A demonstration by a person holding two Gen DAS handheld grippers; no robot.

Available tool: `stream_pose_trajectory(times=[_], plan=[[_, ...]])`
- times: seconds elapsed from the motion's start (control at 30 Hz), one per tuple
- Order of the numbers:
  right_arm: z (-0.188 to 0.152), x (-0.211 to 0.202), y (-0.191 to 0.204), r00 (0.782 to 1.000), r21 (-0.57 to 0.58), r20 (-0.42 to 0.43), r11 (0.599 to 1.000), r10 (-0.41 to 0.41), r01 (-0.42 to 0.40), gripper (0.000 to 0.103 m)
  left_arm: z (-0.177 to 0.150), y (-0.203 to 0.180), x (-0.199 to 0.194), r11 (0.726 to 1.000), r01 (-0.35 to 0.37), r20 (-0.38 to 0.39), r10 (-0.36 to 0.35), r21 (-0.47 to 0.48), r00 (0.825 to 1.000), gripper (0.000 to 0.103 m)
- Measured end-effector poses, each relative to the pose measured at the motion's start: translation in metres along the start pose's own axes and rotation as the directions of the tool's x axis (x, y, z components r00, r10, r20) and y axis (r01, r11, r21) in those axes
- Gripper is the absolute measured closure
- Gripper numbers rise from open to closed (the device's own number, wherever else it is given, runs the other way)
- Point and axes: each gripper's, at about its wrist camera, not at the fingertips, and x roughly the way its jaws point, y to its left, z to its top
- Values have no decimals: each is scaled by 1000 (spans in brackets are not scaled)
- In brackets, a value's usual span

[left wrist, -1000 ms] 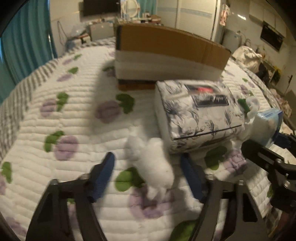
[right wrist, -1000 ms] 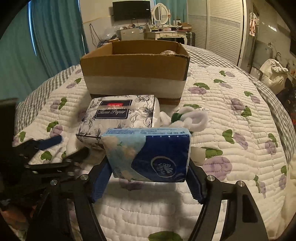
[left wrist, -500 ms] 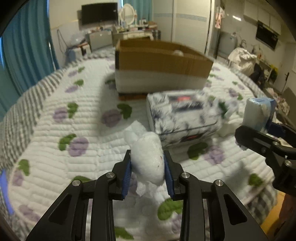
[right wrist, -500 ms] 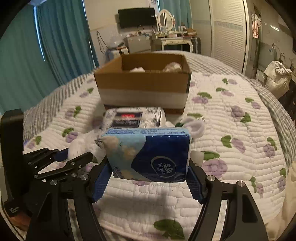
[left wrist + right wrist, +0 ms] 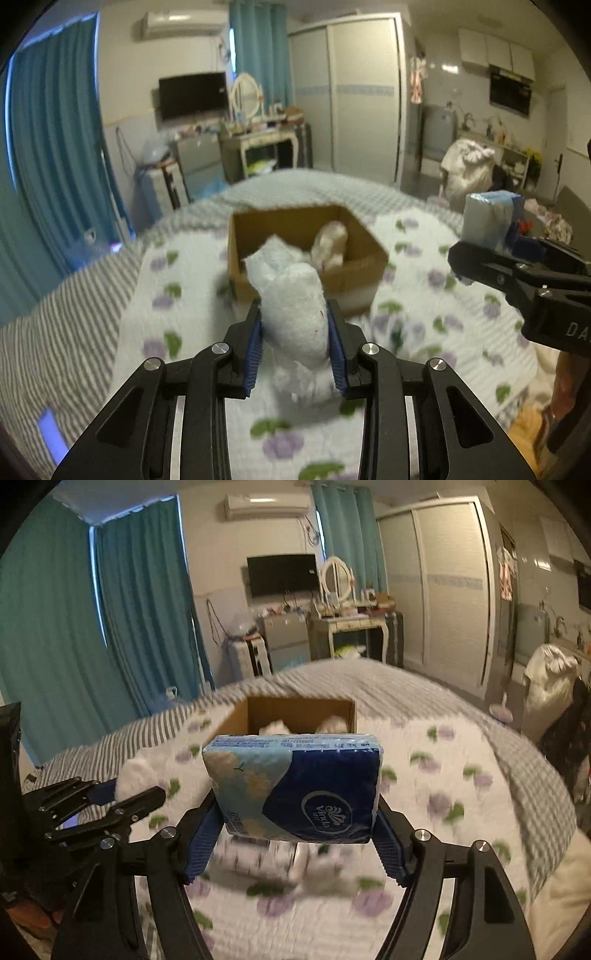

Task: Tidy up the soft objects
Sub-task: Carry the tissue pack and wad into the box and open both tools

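Left gripper [image 5: 294,341] clamped on white plush toy [image 5: 293,314]; right gripper [image 5: 295,834] clamped on blue Vinda tissue pack [image 5: 295,786]; cardboard box [image 5: 354,275] ahead on quilted bed [image 5: 424,295].

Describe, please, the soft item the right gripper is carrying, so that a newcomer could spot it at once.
Start at the open brown cardboard box on the quilted floral bedspread. In front of it, raised above the bed, the right gripper clamps a rectangular blue plastic-wrapped tissue pack. Unlike the fluffy white plush toy in the left gripper, it is flat-sided and printed.
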Motion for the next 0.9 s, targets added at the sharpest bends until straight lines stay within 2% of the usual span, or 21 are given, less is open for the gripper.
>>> stream_pose_trajectory(times=[0.2,0.33,0.4,0.53,0.7,0.8,0.9], plan=[[58,26,-7,999,-30,47,999,-22,24,29,55,3,31,1000,-7,57,7,9,998,72],[91,66,-15,998,-20,51,1000,-21,22,29,82,7,61,1000,-12,84,10,22,996,72],[100,92,-20,999,-20,44,999,-26,27,29,92,12,85,1000,-17,66,16,17,998,72],[107,147,-34,999,-17,1,999,-41,42,29,99,21,141,1000,-5,14,5,-1,1000,72],[95,211,-51,996,0,-77,999,-41,42,29,87,27,197,1000,-26,-52,27,15,998,72],[84,236,-57,994,21,-111,1000,-14,17,29,79,28,215,1000,-23,-77,24,18,997,72],[78,248,-60,992,29,-126,1000,6,-2,28,72,23,219,998,-39,-68,43,51,997,69]])
